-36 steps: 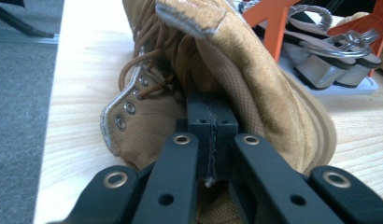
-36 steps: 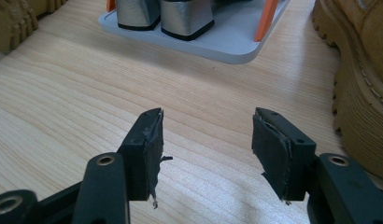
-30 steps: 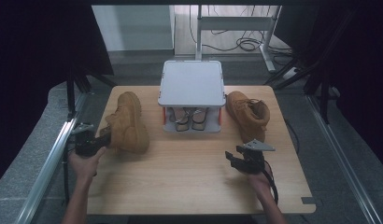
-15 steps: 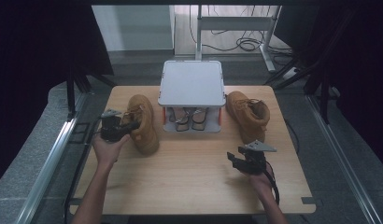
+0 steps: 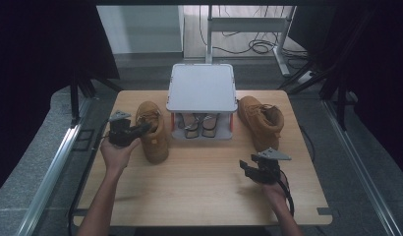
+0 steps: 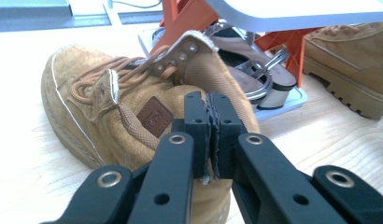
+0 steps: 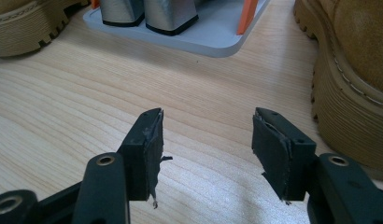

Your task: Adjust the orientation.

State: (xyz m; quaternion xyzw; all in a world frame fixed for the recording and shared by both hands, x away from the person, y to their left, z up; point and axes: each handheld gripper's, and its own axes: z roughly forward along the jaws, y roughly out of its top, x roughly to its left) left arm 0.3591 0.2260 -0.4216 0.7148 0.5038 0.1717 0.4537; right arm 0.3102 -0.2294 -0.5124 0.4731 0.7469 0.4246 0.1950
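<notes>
A tan lace-up boot (image 5: 153,133) lies on the wooden table (image 5: 199,191) left of a small grey shoe rack (image 5: 202,86). My left gripper (image 5: 144,128) reaches it from the left and is shut on the back edge of its collar; in the left gripper view the jaws (image 6: 210,109) are pressed together against the boot (image 6: 101,107). The matching second boot (image 5: 261,120) stands right of the rack. My right gripper (image 5: 246,167) rests near the table's front right, open with bare wood between its fingers (image 7: 206,140), the second boot's sole (image 7: 353,79) just to its right.
A pair of silver sandals (image 5: 199,123) sits on the rack's lower shelf, between orange posts (image 6: 189,18). The rack's grey base (image 7: 213,35) lies ahead of the right gripper. Dark curtains and metal rails flank the table; cables lie on the floor behind.
My left hand has come up and inward from the table's left edge, and the left boot has shifted right, closer to the rack, and turned. The right hand has stayed still.
</notes>
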